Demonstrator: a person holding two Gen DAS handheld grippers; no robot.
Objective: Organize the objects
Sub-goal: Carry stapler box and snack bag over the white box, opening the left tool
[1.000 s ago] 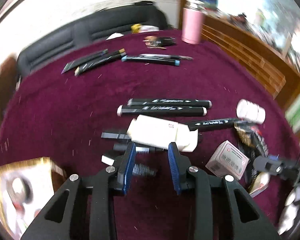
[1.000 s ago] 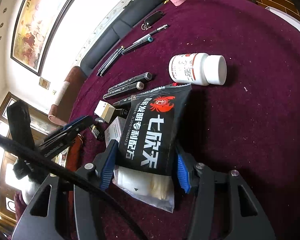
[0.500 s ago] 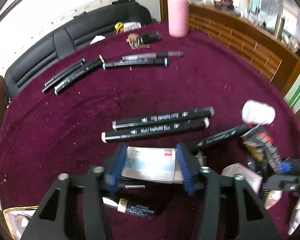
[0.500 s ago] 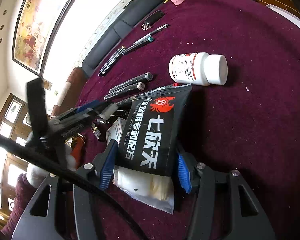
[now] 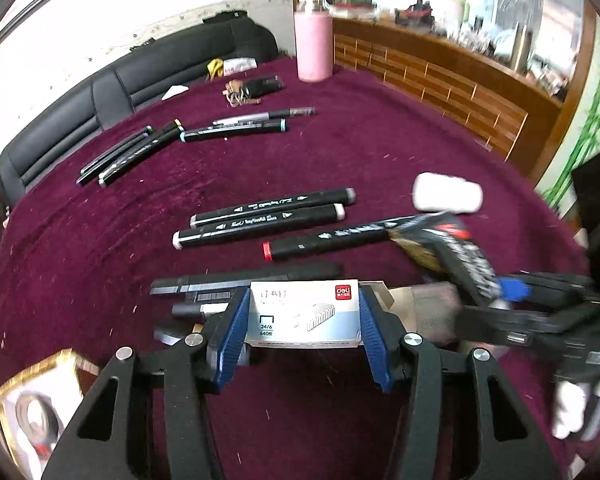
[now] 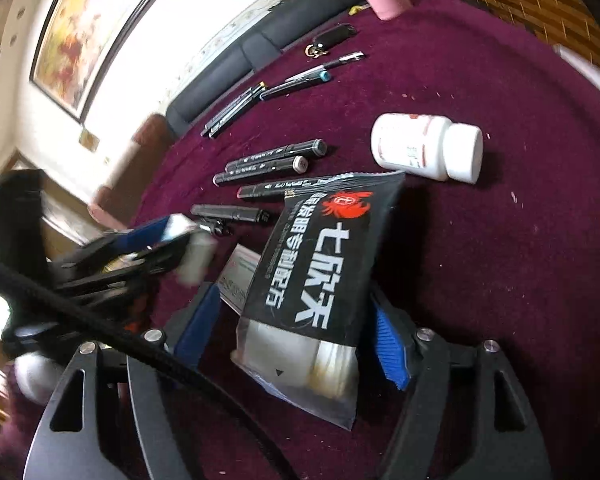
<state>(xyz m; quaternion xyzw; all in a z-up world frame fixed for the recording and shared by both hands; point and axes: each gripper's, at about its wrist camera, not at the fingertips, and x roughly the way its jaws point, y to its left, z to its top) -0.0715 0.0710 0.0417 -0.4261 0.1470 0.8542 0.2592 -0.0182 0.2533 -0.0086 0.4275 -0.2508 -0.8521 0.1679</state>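
Left gripper has just closed across the staple box, its long side spanning pad to pad. Your right gripper has just opened; the black pouch lies loose between its jaws, pointing toward one o'clock.

You are looking at three thick black markers lying mid-cloth, four thinner pens farther back, one staple box, one white pill bottle, one black foil packet, one pink flask, one key bunch.
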